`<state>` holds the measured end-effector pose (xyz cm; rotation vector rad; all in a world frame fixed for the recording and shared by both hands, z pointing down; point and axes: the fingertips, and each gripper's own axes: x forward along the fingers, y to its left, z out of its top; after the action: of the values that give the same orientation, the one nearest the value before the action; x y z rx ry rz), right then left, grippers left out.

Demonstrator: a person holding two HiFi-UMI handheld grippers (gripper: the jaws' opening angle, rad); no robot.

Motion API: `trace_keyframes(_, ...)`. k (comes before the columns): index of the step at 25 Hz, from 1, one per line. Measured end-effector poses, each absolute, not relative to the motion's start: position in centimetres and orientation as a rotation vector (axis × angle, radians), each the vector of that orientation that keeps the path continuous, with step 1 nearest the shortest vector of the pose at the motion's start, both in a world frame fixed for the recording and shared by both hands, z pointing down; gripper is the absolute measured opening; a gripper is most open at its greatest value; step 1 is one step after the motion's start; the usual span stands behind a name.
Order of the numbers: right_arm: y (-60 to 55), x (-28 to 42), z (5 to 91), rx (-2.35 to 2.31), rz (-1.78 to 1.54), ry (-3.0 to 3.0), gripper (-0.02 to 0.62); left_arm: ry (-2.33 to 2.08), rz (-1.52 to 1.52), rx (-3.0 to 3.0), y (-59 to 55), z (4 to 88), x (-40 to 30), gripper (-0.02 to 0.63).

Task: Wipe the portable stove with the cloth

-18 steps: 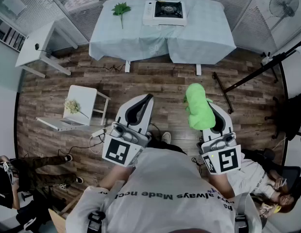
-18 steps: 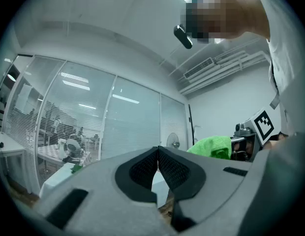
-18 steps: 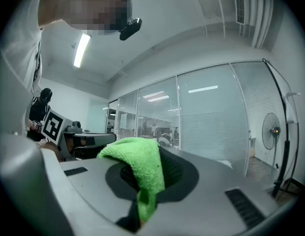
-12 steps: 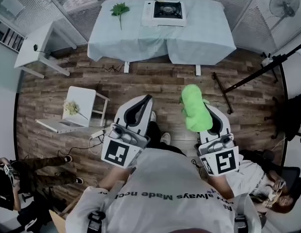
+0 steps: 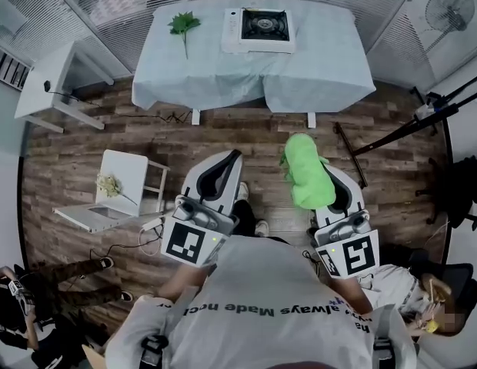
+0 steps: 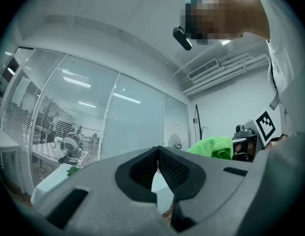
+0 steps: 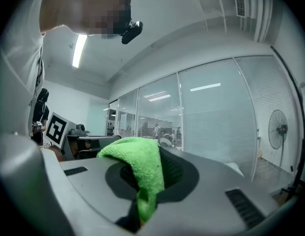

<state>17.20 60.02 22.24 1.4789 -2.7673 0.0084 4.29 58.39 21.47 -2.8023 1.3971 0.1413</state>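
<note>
Portable stove sits on the draped table, well apart and straight ahead of me; my right gripper pinches the green cloth, and my left gripper is pressed together, empty.

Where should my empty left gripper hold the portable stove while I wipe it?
Probably the plain white left end of the portable stove, beside its dark burner panel, approached from the left. That end looks like bare casing, and it leaves the top open to the cloth in the right gripper. The left gripper is shut, so open it first.
</note>
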Motion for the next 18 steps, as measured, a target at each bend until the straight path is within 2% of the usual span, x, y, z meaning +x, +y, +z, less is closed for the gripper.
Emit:
trace_keyframes(11, 48.5, 9.7, 21.6, 1.477, -0.02, -2.765, 0.023, 1.362, 0.145, -2.799, 47.7, 20.9, -3.0, 0.012)
trace_keyframes(18, 43.5, 7.6, 22.2, 1.501, -0.009, -2.737, 0.023, 1.342, 0.134, -2.823, 42.2, 21.3, -5.3, 0.012)
